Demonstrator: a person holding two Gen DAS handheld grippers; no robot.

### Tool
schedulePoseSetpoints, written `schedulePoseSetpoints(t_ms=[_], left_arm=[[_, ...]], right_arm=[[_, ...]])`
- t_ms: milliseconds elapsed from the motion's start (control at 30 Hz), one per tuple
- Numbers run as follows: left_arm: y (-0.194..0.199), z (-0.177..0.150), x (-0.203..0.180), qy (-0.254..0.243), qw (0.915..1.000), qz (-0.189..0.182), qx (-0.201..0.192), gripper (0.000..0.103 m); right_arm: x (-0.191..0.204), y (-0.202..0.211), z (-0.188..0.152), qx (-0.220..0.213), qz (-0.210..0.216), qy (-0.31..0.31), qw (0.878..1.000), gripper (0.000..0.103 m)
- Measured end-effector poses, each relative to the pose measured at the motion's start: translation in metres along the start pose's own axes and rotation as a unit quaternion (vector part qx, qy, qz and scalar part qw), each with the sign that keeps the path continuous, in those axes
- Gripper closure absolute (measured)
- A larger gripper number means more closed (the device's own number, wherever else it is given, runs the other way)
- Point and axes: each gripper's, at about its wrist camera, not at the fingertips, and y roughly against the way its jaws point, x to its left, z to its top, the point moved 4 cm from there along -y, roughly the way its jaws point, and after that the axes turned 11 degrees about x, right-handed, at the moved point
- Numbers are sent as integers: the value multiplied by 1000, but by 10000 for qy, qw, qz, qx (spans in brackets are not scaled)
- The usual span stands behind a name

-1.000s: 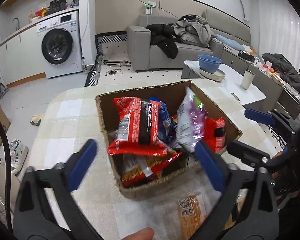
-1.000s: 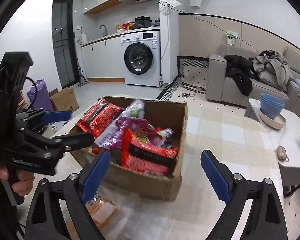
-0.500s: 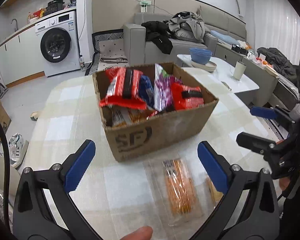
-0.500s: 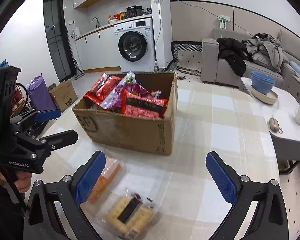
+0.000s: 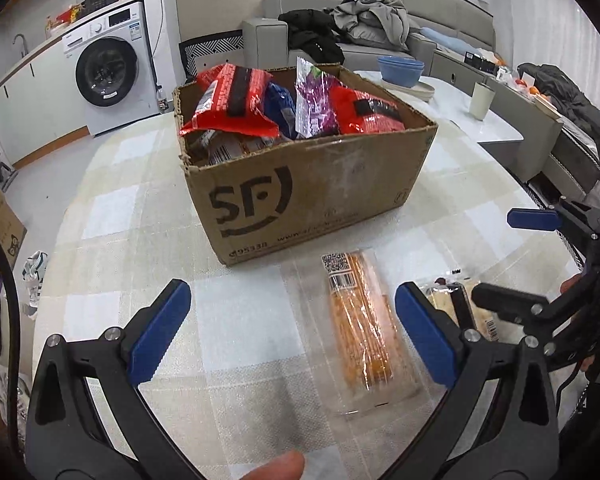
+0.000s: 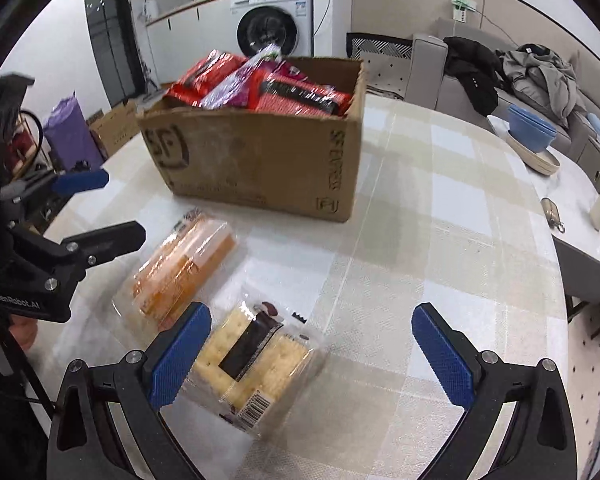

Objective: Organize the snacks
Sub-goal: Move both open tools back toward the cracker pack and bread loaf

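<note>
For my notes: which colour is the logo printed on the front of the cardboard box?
Black, on plain brown cardboard box; the left wrist view shows the logo best.

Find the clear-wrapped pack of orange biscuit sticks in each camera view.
Left wrist: orange stick pack, lower centre-right, just before the brown cardboard box.
Right wrist: same pack, left of centre, before the box.
Shared landmark: the box's black SF logo.
</note>
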Motion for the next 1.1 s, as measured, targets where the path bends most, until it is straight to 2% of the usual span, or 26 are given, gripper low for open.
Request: schedulePoseSetpoints(t_ms=[100,333,400,667,833,1000,1100], left_arm=[[-2,0,-3,-74,9999,29,80,1],[-4,11,6,-90,9998,56,142,1],[-6,13,8,-89,9998,73,180,1],[-13,16,9,-162,9994,45,310,1],[-24,11,0,-284,9981,-142,526,1],[-39,7,-11,-393,9969,-141,672,1],[-49,6,-17,-419,9961,-134,769,1]], right_arm=[[12,-9,-2,152,174,135,9996,1],[25,-30,-7,499,105,291,9983,1],[23,-35,-9,606,19,311,9977,1],[10,-33,-20,760,131,462,9959,1],[-6,-31,-23,788,18,348,9963,1],[-20,-37,-28,958,-176,252,9949,1],[-22,-37,-26,956,-123,220,9951,1]])
